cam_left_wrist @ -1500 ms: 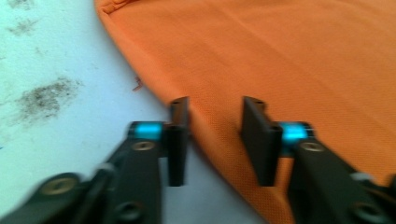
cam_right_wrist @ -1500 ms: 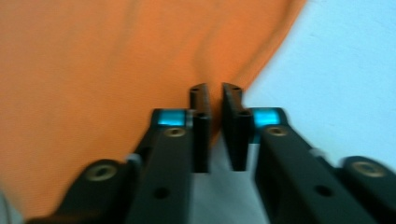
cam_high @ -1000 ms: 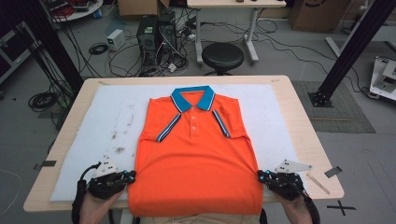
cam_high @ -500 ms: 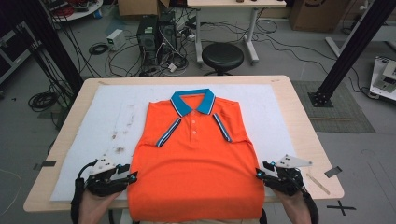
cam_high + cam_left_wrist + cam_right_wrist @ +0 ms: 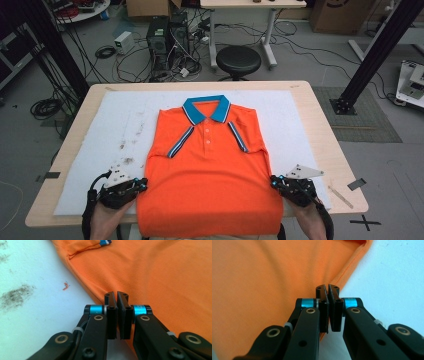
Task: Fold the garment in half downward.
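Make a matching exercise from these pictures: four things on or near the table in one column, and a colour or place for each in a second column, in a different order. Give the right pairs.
Things
1. polo shirt
2. collar
3. stool
4. left tool

Colour or place
A. black, on the floor beyond the table
B. orange, spread flat on the white mat
C. at the shirt's side edge, near the hem, jaws shut
D. blue, at the shirt's far end

Pairs: 1-B, 2-D, 3-A, 4-C
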